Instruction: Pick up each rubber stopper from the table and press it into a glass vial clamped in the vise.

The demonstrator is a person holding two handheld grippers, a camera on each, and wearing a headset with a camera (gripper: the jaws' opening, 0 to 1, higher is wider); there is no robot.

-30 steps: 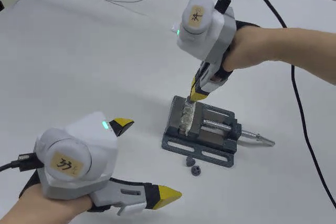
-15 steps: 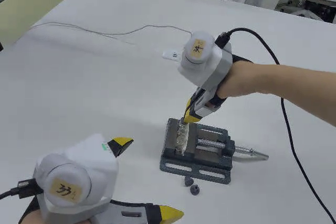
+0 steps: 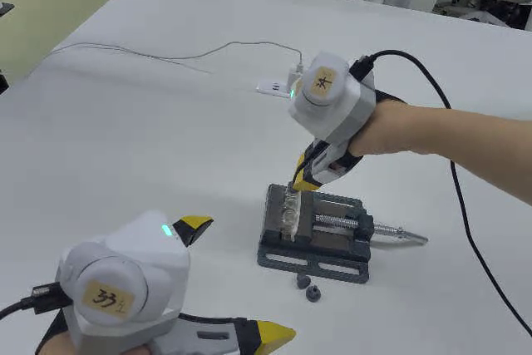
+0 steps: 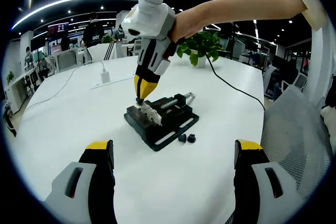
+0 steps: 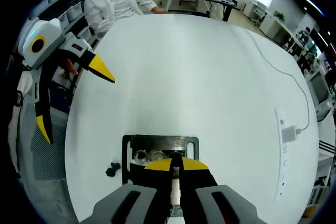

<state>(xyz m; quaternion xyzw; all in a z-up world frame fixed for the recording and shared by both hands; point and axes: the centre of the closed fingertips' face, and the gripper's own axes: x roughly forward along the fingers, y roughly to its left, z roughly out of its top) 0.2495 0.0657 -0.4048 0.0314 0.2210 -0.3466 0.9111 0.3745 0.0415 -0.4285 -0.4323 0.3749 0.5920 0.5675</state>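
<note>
Holding your right gripper (image 3: 298, 185) tip-down over the vise (image 3: 328, 247), you have its jaws brought together with next to no gap. The tips sit right above the row of glass vials (image 3: 289, 209) clamped at the end of the vise that lies to the left in the head view. I cannot tell whether a stopper is pinched between the tips, though the left gripper view shows something small and dark at the very point. Your right gripper view looks down past the closed yellow tips onto the vise, with two round vial mouths just beside them. Two dark rubber stoppers (image 3: 302, 282) lie on the white table (image 3: 166, 139) just in front of the vise's base, close to each other and clear of both grippers. Your left gripper (image 3: 235, 280) hovers nearest you in the head view, well apart from the vise, its jaws spread wide and holding nothing. The left gripper view frames the vise and the stoppers between its two yellow tips.
</note>
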